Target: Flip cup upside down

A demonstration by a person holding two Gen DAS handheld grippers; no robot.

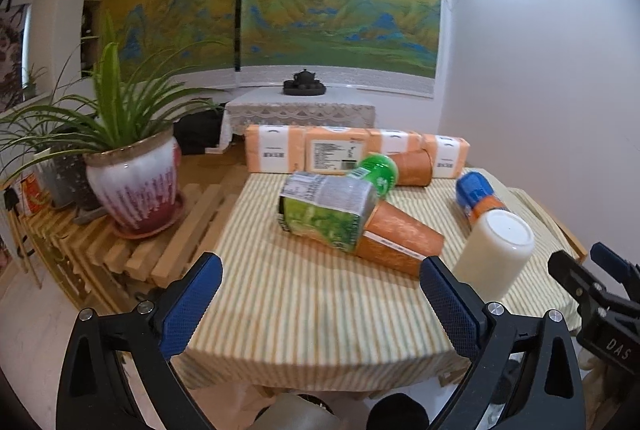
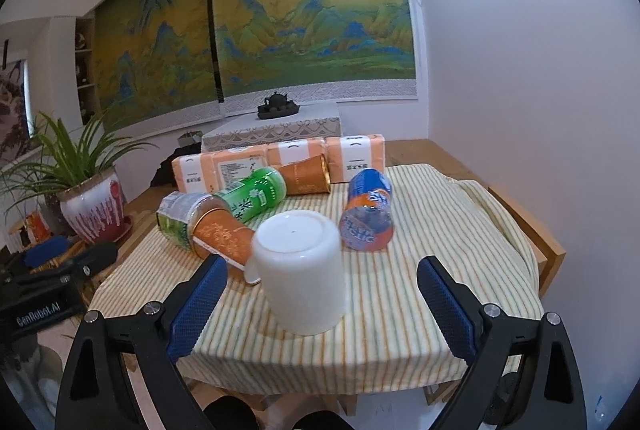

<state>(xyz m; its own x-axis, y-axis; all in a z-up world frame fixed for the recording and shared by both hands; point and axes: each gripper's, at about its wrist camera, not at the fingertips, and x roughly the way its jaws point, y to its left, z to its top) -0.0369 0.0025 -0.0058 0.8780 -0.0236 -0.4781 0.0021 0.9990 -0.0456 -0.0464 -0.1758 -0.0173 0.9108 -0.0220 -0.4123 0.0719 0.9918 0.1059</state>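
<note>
One white cup is seen upside down on the striped cloth, beside three bottles and two orange tubes. Both the left gripper and right gripper are held wide, gripping nothing.

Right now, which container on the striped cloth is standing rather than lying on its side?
Only the white cup, standing upside down between the right gripper's open fingers; the bottles and orange cups lie toppled.
</note>
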